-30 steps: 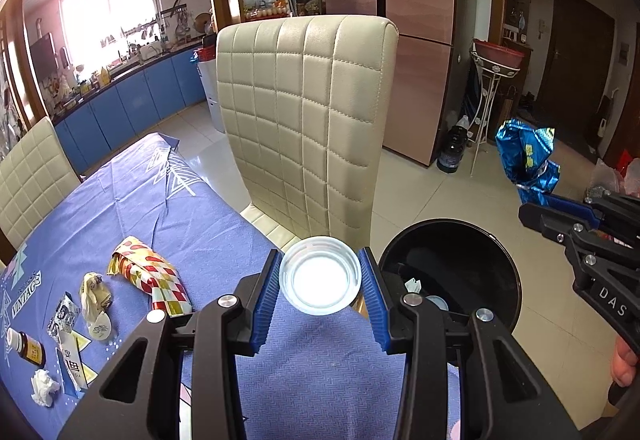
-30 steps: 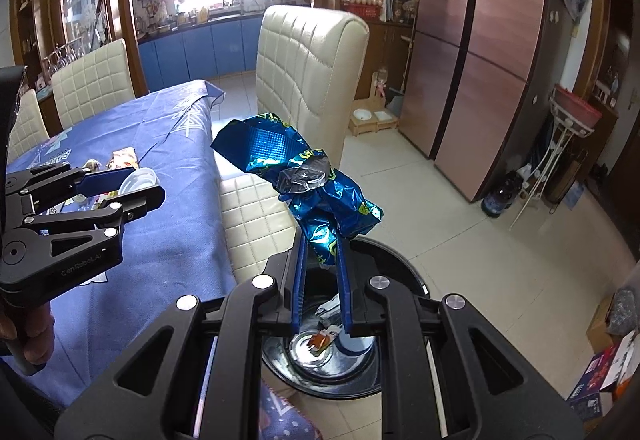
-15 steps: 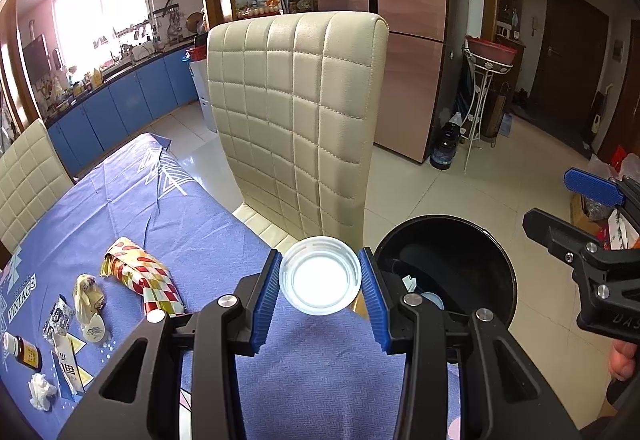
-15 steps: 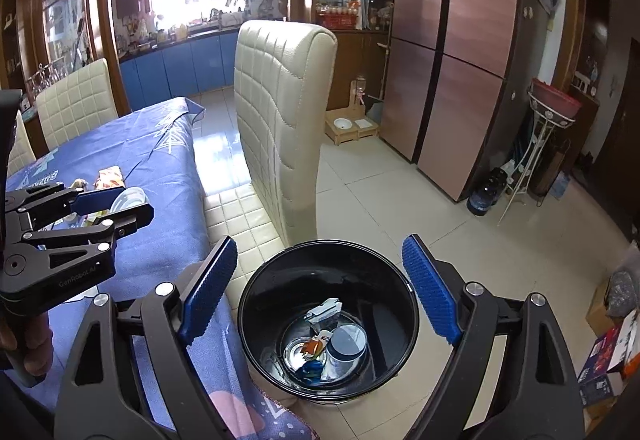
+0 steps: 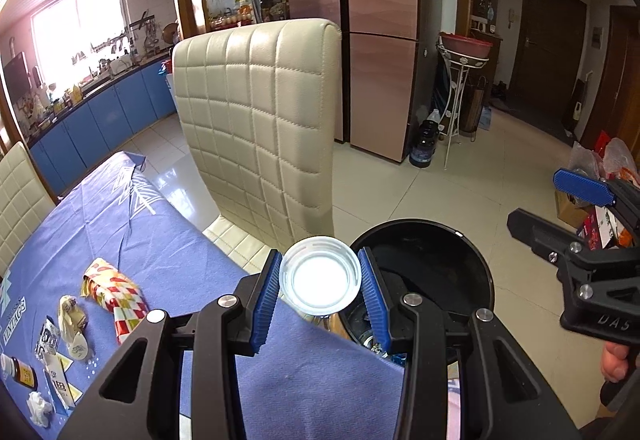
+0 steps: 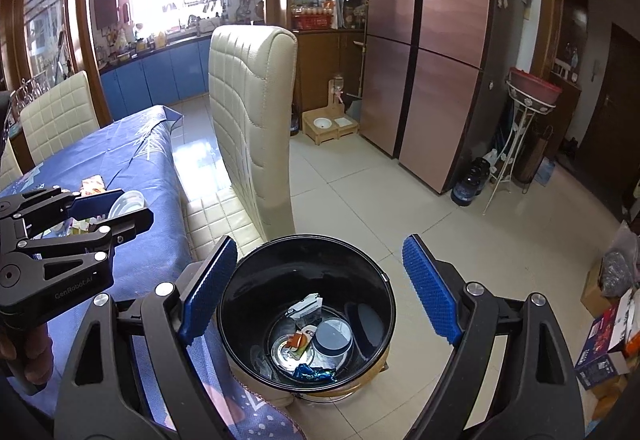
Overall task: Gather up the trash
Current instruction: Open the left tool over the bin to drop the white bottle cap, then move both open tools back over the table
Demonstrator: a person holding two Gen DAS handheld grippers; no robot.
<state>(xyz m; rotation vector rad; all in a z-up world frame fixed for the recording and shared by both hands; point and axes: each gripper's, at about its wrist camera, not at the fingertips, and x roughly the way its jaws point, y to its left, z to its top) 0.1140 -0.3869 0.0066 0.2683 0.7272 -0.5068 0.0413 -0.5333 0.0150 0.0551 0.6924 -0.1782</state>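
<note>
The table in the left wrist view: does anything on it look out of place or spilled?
Yes. Litter lies scattered on the blue tablecloth: a crumpled red-and-yellow wrapper, small packets, a crumpled tissue and a small brown bottle lying on its side. No liquid spill shows.

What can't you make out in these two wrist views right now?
- Left wrist view: the bin floor, hidden by the left gripper and its white lid.
- Left wrist view: the small bottle, cut off by the edge; label too small.
- Right wrist view: the trash in the bin, too small and dark to name piece by piece.
</note>
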